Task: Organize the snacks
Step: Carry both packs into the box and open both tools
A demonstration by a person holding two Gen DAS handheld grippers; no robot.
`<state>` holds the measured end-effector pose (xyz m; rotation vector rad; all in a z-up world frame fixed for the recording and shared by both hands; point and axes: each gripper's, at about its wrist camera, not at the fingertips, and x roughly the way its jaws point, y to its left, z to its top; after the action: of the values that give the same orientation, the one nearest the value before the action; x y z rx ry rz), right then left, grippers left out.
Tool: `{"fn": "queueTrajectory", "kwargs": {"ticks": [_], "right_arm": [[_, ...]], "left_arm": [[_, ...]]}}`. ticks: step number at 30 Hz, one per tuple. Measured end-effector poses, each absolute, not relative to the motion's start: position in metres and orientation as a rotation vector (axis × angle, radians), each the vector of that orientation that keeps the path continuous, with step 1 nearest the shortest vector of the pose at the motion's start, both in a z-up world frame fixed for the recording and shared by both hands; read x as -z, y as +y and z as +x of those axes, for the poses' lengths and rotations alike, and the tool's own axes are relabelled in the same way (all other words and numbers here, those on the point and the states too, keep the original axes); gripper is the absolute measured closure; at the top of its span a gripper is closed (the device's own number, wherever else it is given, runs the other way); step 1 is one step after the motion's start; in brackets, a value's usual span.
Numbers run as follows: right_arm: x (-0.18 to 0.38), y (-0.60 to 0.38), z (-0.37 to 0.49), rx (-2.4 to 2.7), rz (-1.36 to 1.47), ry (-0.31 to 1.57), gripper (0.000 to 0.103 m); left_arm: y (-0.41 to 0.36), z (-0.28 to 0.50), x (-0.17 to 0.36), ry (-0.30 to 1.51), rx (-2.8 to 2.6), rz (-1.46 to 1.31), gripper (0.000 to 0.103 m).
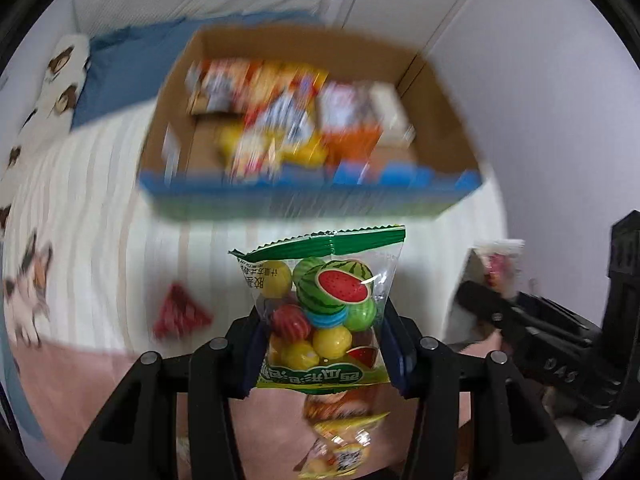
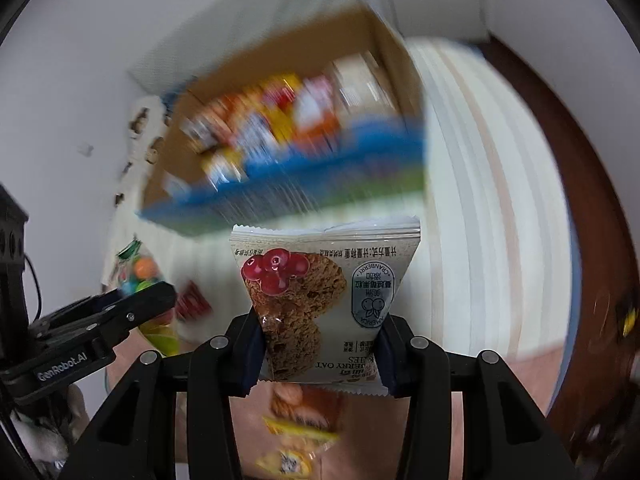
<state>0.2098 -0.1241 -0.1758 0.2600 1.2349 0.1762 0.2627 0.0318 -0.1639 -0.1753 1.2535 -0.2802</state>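
**Snacks held up near the box**

Candy bag (image 1: 320, 304) is pinched low in the left gripper (image 1: 322, 344); cookie pack (image 2: 320, 304) in the right gripper (image 2: 320, 350). Both look light and crinkly, so squeeze gently. Box (image 1: 436, 120) sits ahead on the bed (image 1: 100, 220).

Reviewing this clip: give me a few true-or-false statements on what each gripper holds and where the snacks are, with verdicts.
1. The left gripper is shut on a clear bag of fruit-shaped candy. True.
2. The right gripper is empty. False: it is shut on a cranberry oat cookie packet.
3. The cardboard box already holds several snack packets. True.
4. The cardboard box has a closed lid. False: it is open at the top.
5. A red packet lies on the striped cloth outside the box. True.
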Motion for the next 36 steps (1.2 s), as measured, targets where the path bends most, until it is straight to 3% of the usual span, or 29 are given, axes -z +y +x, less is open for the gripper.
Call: {"fn": "queueTrajectory", "kwargs": {"ticks": [7,15,26,27,28,29,30,32,33,34,36], "right_arm": [[0.131,-0.123,0.303,-0.156,0.155,1.165,0.054],[0.16,-0.133,0.393,-0.083,0.112,1.322,0.054],[0.199,-0.136,0.413,-0.063,0.102,1.415,0.054],[0.202,-0.136,0.415,-0.065,0.1,1.432,0.049],[0.205,-0.134,0.416,-0.061,0.097,1.45,0.034],[0.208,-0.133,0.417,-0.058,0.093,1.46,0.024],[0.208,-0.132,0.417,-0.062,0.087,1.462,0.013],[0.208,-0.13,0.417,-0.058,0.08,1.463,0.011],[0.208,-0.13,0.417,-0.057,0.083,1.466,0.011],[0.207,-0.129,0.418,-0.059,0.083,1.469,0.009],[0.207,-0.127,0.418,-0.061,0.069,1.472,0.007]], "left_arm": [[0.034,0.345,0.122,1.2,0.215,-0.064,0.056],[0.044,0.421,0.179,1.365,0.132,0.01,0.056],[0.054,0.435,0.234,1.506,0.105,-0.001,0.056],[0.054,0.435,0.238,1.524,0.1,-0.003,0.056],[0.055,0.436,0.242,1.541,0.097,-0.012,0.055],[0.056,0.436,0.243,1.554,0.097,-0.027,0.054],[0.058,0.436,0.244,1.557,0.098,-0.043,0.052],[0.056,0.438,0.241,1.531,0.096,-0.033,0.036],[0.055,0.437,0.238,1.518,0.1,-0.02,0.017],[0.054,0.437,0.236,1.509,0.104,-0.014,0.009],[0.052,0.437,0.231,1.493,0.113,-0.025,0.009]]}}
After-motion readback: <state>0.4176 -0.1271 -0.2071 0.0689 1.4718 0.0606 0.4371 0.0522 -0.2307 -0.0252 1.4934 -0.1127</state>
